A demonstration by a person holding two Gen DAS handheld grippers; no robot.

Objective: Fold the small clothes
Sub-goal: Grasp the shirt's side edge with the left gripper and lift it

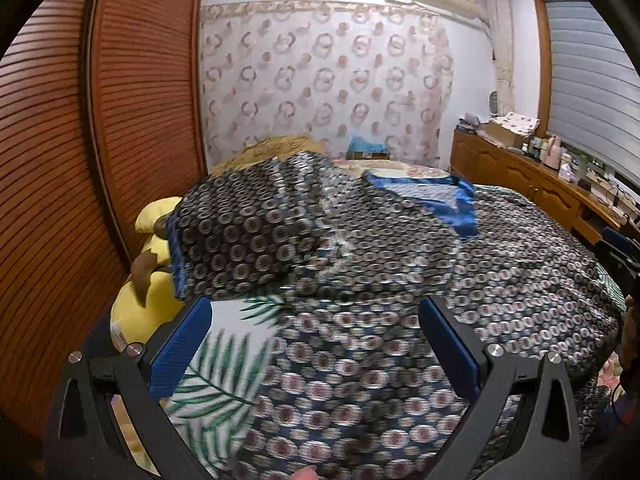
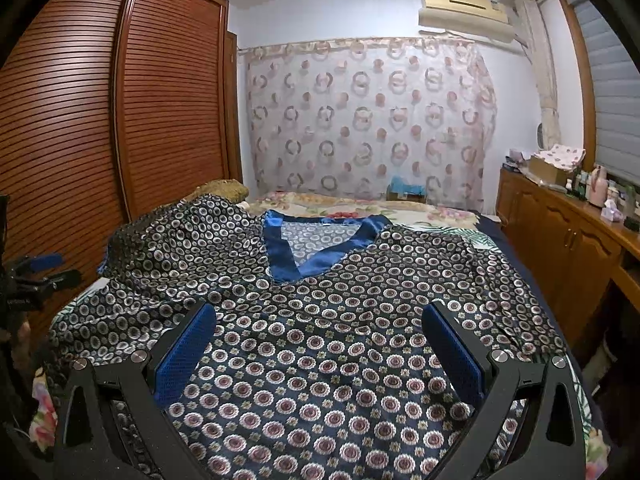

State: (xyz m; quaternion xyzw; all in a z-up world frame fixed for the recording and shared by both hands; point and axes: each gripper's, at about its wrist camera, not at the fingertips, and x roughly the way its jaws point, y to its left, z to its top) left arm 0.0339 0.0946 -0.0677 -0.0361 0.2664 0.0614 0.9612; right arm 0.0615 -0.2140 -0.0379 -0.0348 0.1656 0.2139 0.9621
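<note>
The right claw (image 2: 318,344) is hovering low over a dark patterned shirt (image 2: 320,360) that is lying spread on the bed (image 2: 460,216) — its blue-padded fingers (image 2: 184,350) are standing wide apart with nothing between them. The shirt's blue satin V-neck (image 2: 288,256) is pointing toward the camera, and its left sleeve (image 2: 180,232) is lying bunched and rumpled. At the left edge the other claw (image 2: 40,270) is showing beside the slatted wooden wardrobe (image 2: 100,120) — too small to judge.
</note>
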